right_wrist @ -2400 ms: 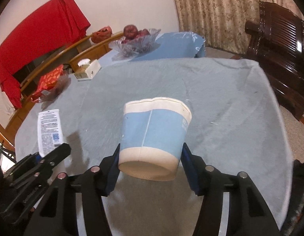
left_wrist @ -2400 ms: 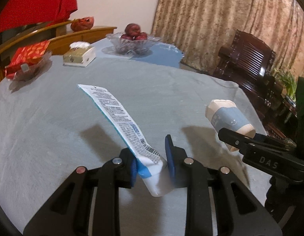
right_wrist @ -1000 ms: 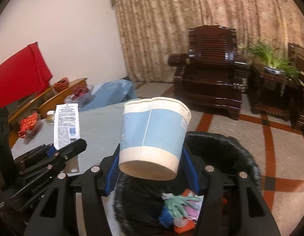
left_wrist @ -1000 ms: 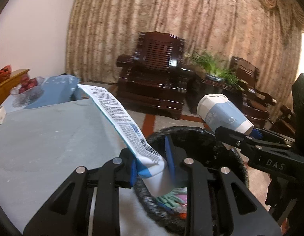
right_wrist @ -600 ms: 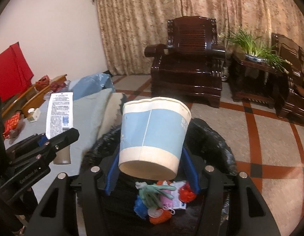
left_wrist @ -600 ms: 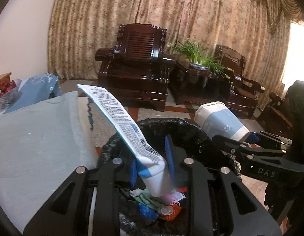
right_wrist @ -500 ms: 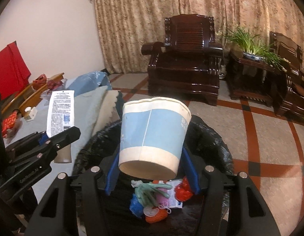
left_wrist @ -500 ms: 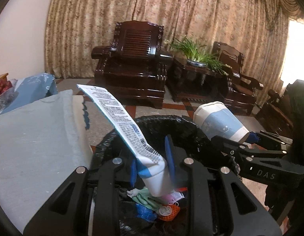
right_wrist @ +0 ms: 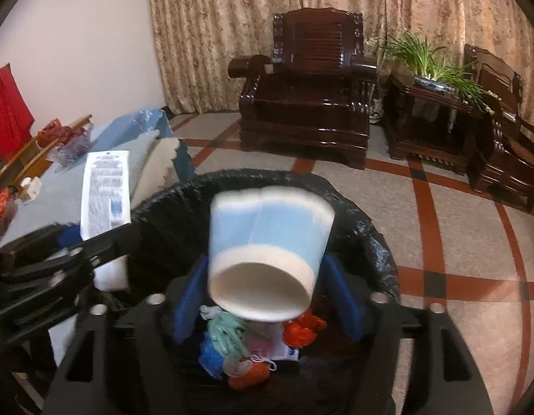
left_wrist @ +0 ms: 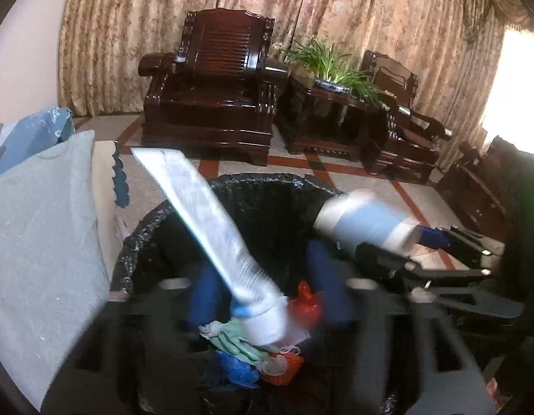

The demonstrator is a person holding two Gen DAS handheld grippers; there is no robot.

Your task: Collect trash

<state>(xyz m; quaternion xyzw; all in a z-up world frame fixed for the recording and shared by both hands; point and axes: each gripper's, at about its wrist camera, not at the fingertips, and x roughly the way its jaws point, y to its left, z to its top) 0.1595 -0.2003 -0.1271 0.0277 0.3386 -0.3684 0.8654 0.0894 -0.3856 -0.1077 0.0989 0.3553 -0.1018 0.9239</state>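
A black-lined trash bin (left_wrist: 267,181) (right_wrist: 253,174) sits right below both grippers and holds a green glove (right_wrist: 225,328) and red and blue scraps. My left gripper (left_wrist: 261,276) is opening. The white and blue tube (left_wrist: 211,228) is blurred between its spread pads, loose and slipping cap-first towards the bin. My right gripper (right_wrist: 267,294) is opening too. The blue and white paper cup (right_wrist: 267,238) hangs between its blue pads (right_wrist: 187,297) with gaps on both sides, tipping down over the bin. Each gripper also shows at the side of the other's view.
The table with its grey cloth (left_wrist: 35,224) (right_wrist: 59,186) borders the bin on the left. A dark wooden armchair (left_wrist: 211,86), a side table with a plant (left_wrist: 329,79) and a second chair (left_wrist: 405,121) stand beyond on the tiled floor.
Both grippers have sunk lower over the bin and their jaws have spread. The tube and the cup, gripped before, are now loose and dropping.
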